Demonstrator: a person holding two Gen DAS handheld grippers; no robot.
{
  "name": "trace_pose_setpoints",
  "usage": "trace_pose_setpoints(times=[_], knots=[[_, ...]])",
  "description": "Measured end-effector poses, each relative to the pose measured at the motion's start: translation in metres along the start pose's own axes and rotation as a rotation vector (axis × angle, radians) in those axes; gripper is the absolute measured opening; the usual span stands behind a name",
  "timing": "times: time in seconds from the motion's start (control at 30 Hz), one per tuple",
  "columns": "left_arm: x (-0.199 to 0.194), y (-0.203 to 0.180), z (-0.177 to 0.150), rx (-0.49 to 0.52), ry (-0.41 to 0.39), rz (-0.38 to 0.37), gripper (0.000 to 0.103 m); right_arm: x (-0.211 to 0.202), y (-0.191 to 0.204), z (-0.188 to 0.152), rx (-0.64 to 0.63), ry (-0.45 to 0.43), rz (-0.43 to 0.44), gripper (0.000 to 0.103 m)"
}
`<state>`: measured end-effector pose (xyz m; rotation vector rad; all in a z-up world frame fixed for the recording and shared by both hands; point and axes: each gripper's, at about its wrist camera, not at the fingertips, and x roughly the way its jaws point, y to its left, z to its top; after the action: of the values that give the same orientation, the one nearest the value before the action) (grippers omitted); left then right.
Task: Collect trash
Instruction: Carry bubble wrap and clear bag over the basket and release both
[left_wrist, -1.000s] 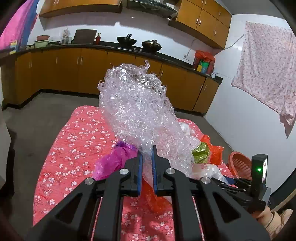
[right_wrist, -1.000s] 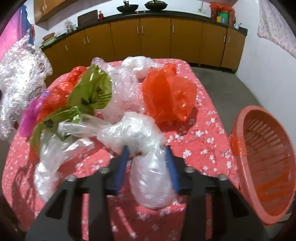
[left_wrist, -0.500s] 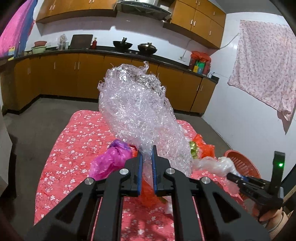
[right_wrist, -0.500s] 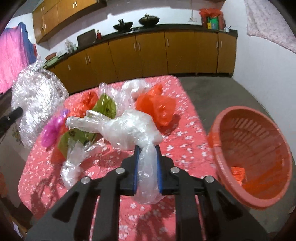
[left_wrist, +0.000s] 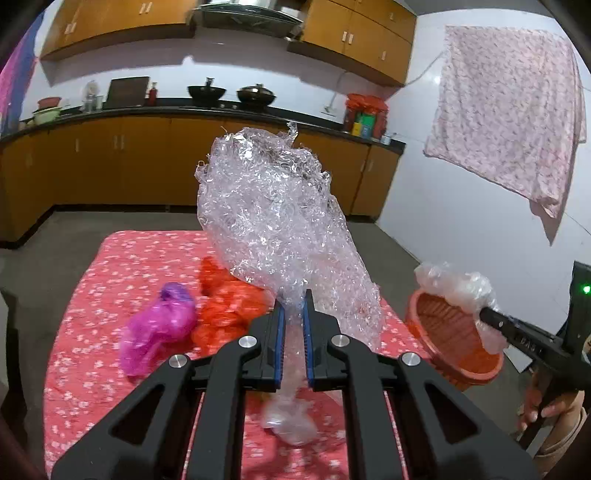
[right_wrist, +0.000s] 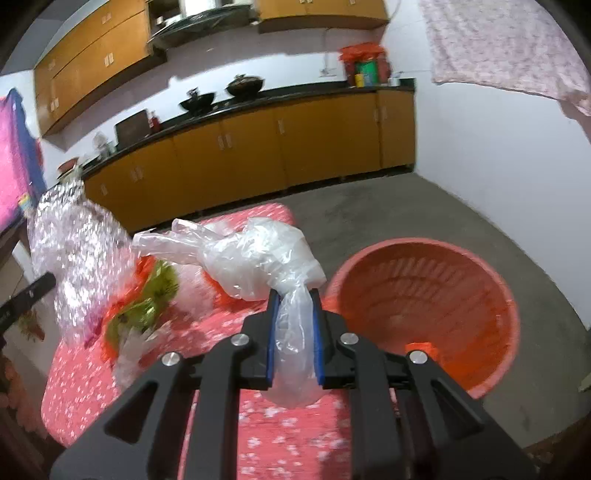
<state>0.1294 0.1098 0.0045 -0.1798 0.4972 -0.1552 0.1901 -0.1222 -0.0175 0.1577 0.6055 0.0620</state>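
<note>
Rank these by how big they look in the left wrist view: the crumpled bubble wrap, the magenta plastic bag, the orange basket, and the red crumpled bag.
1. Crumpled clear bubble wrap, though it is nearest the camera.
2. Round orange plastic basket, partly hidden.
3. Magenta plastic bag and red crumpled plastic bag: too alike to rank, and the red one is partly covered.

Ahead of me runs a dark counter (left_wrist: 221, 110) over a row of orange-brown cabinets (left_wrist: 122, 162), with more cabinets (left_wrist: 354, 29) hung above. Two black woks (left_wrist: 207, 91) sit on it side by side, near a red bottle (left_wrist: 153, 94) and a dark board (left_wrist: 127, 91) leaning at the wall. On the white wall to my right hangs a pink flowered cloth (left_wrist: 506, 110) — and the floor (right_wrist: 388, 210) is bare grey.
</note>
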Motion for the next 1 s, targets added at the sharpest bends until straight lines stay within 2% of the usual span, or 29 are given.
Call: trace_pose_setpoints(times=[0.63, 1.0], knots=[[0.061, -0.108, -0.008, 0.124, 0.085, -0.189, 0.009, -0.011, -0.097, 0.005, 0.17, -0.07, -0.222, 0.016], [0.096, -0.166, -0.02, 0.223, 0.139, -0.279, 0.009, 0.004, -0.142, 0.002, 0.27, -0.061, -0.299, 0.016]])
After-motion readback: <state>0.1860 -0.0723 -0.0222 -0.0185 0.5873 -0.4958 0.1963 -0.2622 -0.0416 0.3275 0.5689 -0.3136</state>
